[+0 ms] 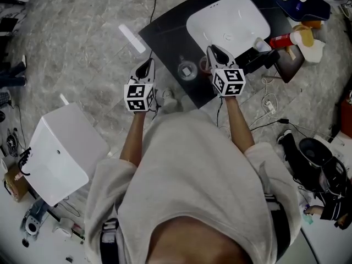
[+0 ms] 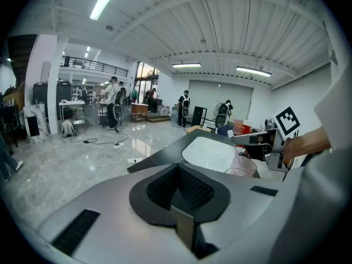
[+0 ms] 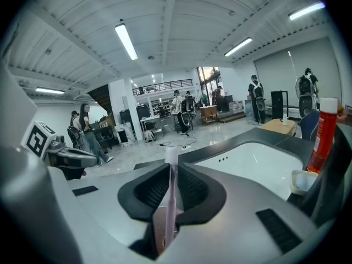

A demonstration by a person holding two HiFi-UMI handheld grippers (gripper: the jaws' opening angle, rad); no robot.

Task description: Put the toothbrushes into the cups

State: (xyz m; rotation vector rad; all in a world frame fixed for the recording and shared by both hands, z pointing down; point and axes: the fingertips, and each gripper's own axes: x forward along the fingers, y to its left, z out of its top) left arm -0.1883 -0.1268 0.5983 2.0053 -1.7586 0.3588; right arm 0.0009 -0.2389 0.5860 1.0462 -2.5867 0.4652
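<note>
A pink toothbrush (image 3: 169, 202) stands upright between the jaws of my right gripper (image 3: 171, 166), its lower end down in a pinkish cup (image 1: 205, 65). The jaws look slightly parted round the handle rather than pressing it. From the left gripper view the right gripper (image 2: 242, 139) hangs just over that cup (image 2: 243, 166) by the sink. A clear cup (image 1: 187, 69) stands on the dark counter to the left of my right gripper (image 1: 212, 49). My left gripper (image 1: 147, 65) is off the counter's left edge, shut and empty, pads meeting at the tips (image 2: 177, 166).
A white sink (image 1: 228, 21) is set in the dark counter (image 1: 165, 34). A red bottle (image 1: 283, 39) and clutter lie at the counter's right end. A white box (image 1: 60, 150) stands on the floor at left. Cables trail over the floor; people stand far off.
</note>
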